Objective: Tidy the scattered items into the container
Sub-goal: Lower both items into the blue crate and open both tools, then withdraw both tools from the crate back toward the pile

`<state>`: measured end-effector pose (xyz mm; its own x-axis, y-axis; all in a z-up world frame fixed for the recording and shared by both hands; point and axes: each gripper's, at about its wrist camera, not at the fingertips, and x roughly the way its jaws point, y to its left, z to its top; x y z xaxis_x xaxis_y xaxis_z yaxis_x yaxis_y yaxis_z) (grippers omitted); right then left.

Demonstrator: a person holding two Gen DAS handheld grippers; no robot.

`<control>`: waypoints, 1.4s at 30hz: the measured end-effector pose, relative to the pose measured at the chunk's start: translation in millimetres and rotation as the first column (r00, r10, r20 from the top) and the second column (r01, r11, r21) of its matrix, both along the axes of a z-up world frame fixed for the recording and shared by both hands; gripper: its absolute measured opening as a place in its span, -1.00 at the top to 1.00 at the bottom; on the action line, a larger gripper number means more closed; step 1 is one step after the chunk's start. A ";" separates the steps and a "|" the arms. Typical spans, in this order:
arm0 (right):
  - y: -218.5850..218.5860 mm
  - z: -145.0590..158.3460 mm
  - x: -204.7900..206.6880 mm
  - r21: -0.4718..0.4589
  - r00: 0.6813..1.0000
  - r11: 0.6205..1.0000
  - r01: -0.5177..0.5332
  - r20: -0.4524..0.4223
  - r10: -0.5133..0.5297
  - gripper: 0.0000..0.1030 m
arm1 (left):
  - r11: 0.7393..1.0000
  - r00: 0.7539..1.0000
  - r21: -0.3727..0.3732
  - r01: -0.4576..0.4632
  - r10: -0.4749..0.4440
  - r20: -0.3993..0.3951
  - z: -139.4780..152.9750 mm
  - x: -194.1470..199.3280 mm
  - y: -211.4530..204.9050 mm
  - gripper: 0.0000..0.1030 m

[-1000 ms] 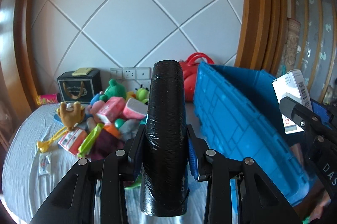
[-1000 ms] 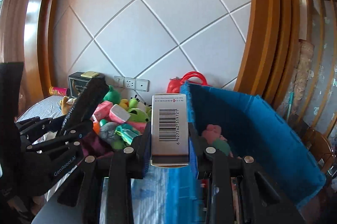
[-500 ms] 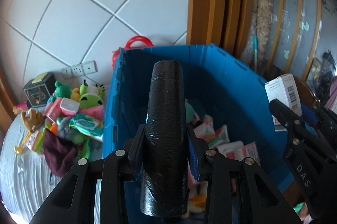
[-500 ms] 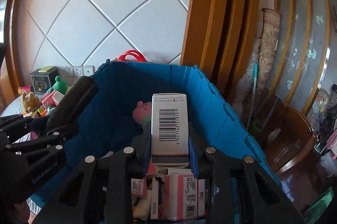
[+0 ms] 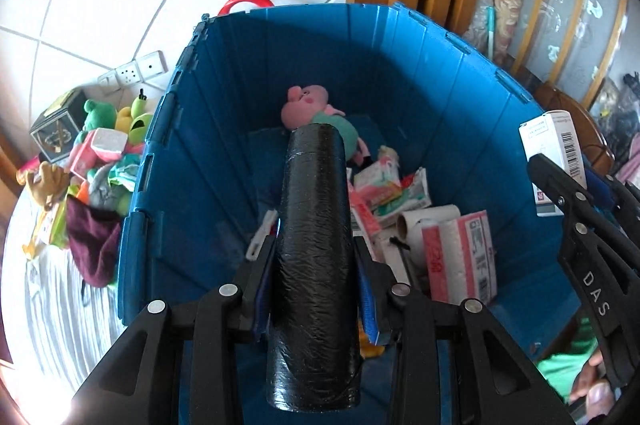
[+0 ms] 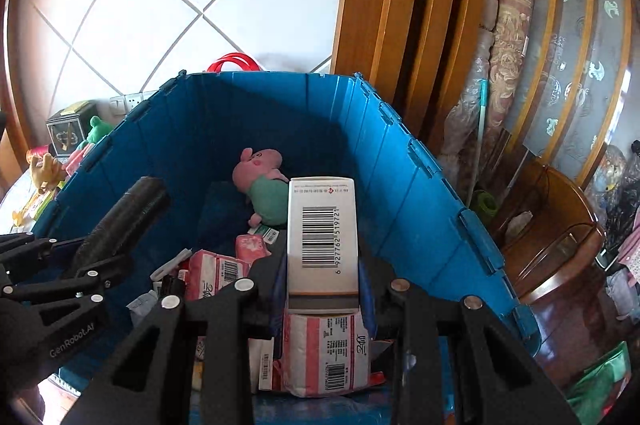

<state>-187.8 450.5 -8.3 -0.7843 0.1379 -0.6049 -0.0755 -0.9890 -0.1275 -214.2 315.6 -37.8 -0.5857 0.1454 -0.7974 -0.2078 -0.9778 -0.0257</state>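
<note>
The left hand-held gripper (image 5: 316, 289) pinches a black roll (image 5: 314, 265) above the blue container (image 5: 192, 153). The right hand-held gripper (image 6: 322, 289) pinches a white barcoded box (image 6: 322, 229) over it too. Inside lie a pink pig plush (image 6: 260, 181) and pink packets (image 6: 216, 273). More toys (image 5: 100, 153) crowd the surface beside the container's left wall.

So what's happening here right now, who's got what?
A person is tidying with two handheld grippers. The left gripper has its jaws shut on a black wrapped roll; the right gripper grips a white barcoded carton. Both are held above the open blue plastic crate, which already holds a pink pig plush toy and pink packets. More toys are piled on the bed outside.
</note>
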 end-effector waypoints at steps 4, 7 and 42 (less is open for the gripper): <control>6.5 2.7 1.7 -0.002 1.000 1.000 0.014 -0.013 -0.014 0.43 | 1.000 1.000 0.004 0.005 -0.005 -0.018 1.5 -0.5 -0.7 0.31; 10.5 4.5 2.7 0.004 0.999 0.999 0.038 -0.022 -0.038 -0.05 | 1.000 0.998 0.001 0.006 -0.006 -0.066 7.8 3.8 -0.8 -0.16; -55.6 17.3 28.6 -0.057 0.996 0.998 -0.014 -0.090 0.008 -1.00 | 0.992 0.966 0.026 -0.123 0.125 -0.228 37.1 55.1 -107.8 -0.65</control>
